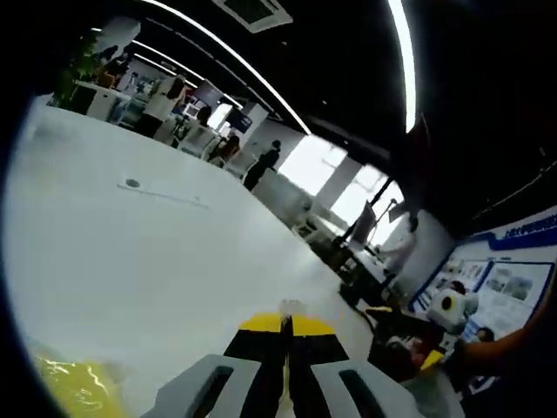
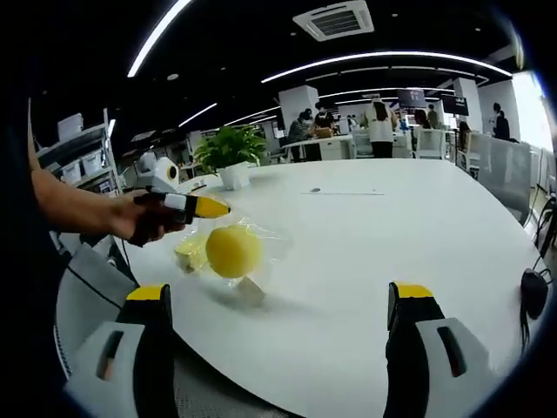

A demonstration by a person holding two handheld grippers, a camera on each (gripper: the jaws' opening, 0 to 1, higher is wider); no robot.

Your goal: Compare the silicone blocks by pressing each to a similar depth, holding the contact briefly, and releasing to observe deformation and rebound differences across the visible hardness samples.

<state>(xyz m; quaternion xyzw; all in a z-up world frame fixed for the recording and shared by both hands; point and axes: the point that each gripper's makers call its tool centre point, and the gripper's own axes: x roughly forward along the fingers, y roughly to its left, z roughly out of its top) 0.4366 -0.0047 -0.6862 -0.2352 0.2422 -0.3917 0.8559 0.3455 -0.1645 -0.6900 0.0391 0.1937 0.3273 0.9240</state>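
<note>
A: Nearest the lens in the right gripper view: right gripper (image 2: 278, 305), black jaws with yellow tips spread wide, nothing between them, poised above the near edge of the round white table (image 2: 418, 226).

B: And the samples?

A: Round yellow silicone piece (image 2: 232, 251) on the tabletop ahead and a little left of the open jaws, amid clear crinkled plastic wrapping (image 2: 261, 233). Paler yellow piece (image 2: 189, 252) just beside it on the left; small pale block (image 2: 250, 291) at its near side. Hardness differences not readable from here.

B: Left side?

A: Left gripper (image 2: 209, 207) held in a hand (image 2: 139, 218), just beyond the samples. In the left gripper view, left gripper (image 1: 286, 324) with yellow-tipped jaws pressed together, empty, above bare white tabletop; a patch of yellow under wrapping (image 1: 74, 383) at the lower left.

B: Why held so?

A: Probably staged for pressing: closed left tip suited as a blunt probe, right one hanging back. Only a judgement.

B: Room to move?

A: Plenty of tabletop to the right and beyond. Potted green plant in a white pot (image 2: 231, 157) well apart at the far left edge. Samples near the left rim, so downward pressing safer than sideways shoving. Loose wrapping likely to slide or snag.
</note>
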